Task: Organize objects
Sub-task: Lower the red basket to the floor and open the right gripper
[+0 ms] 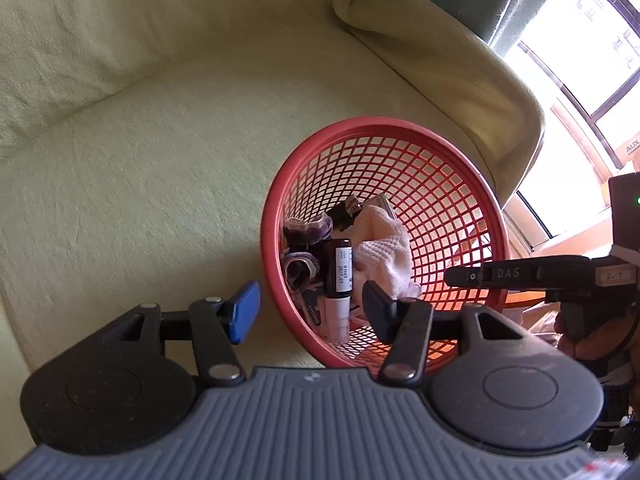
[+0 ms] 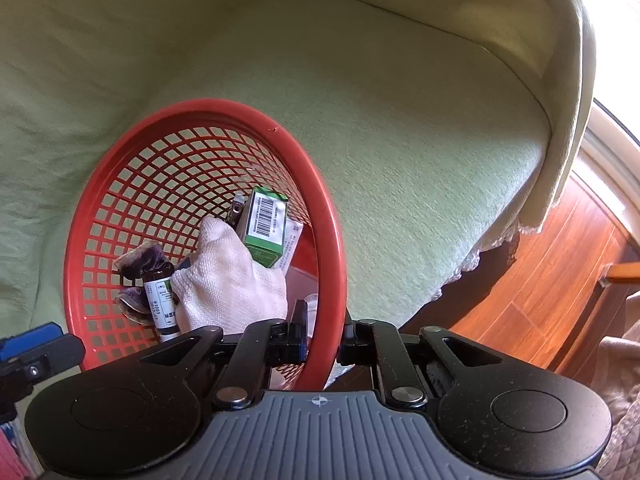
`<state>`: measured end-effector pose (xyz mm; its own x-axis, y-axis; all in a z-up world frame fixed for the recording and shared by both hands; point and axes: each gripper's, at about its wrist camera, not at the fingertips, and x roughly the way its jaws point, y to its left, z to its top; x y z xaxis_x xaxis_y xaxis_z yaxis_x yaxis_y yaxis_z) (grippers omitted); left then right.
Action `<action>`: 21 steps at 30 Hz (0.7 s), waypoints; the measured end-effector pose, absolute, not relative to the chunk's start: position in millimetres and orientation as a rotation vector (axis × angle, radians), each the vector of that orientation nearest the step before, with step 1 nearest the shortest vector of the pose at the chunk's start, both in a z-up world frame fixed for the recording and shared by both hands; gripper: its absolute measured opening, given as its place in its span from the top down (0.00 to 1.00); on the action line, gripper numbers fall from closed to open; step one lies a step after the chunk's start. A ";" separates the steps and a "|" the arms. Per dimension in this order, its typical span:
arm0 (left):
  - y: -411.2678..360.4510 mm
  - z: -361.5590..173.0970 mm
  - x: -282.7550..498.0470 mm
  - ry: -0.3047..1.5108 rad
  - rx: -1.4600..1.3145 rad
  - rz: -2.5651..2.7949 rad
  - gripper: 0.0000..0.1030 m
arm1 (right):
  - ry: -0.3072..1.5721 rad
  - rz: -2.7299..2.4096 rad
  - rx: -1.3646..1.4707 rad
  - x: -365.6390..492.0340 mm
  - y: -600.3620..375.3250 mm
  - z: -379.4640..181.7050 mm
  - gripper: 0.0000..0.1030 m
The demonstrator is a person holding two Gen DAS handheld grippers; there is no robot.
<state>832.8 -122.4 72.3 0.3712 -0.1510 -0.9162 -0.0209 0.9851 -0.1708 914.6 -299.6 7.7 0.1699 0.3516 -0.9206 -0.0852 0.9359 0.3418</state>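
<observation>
A red mesh basket point(image 1: 404, 128) sits tilted on a pale green sofa seat; it also shows in the right wrist view point(image 2: 200, 106). Inside lie a white knitted cloth point(image 1: 386, 240) point(image 2: 228, 280), a dark brown bottle with a white cap point(image 1: 338, 270) point(image 2: 160, 300), a purple sock point(image 1: 306, 232) point(image 2: 140, 262) and a green box with a barcode point(image 2: 264, 224). My left gripper point(image 1: 310, 306) is open and empty, straddling the basket's near left rim. My right gripper point(image 2: 324, 340) is shut on the basket's rim, one finger inside and one outside.
The sofa's backrest point(image 1: 120, 20) and armrest point(image 1: 460, 52) border the seat. A window point(image 1: 580, 80) is at the right. Wooden floor point(image 2: 540, 272) lies beyond the sofa's right edge. A beige quilted fabric point(image 2: 624, 380) is at the lower right.
</observation>
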 end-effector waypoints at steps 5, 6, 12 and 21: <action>-110.6 72.4 826.1 1.194 -0.167 -0.069 0.50 | 1.376 0.274 0.289 907.8 -302.2 9.5 0.91; -107.8 72.1 824.5 1.196 -0.168 -0.068 0.50 | 1.376 0.267 0.295 906.0 -301.7 10.3 0.91; -87.7 69.0 815.4 1.205 -0.167 -0.067 0.50 | 1.375 0.229 0.311 891.2 -298.2 17.7 0.91; -48.1 64.1 792.4 1.218 -0.154 -0.095 0.50 | 1.374 0.137 0.329 849.5 -289.6 28.5 0.91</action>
<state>792.4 -48.1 64.1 0.3436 -0.1549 -0.9263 -0.0097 0.9857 -0.1684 849.5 -289.6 28.5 0.1968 0.2861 -0.9378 0.0949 0.9464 0.3087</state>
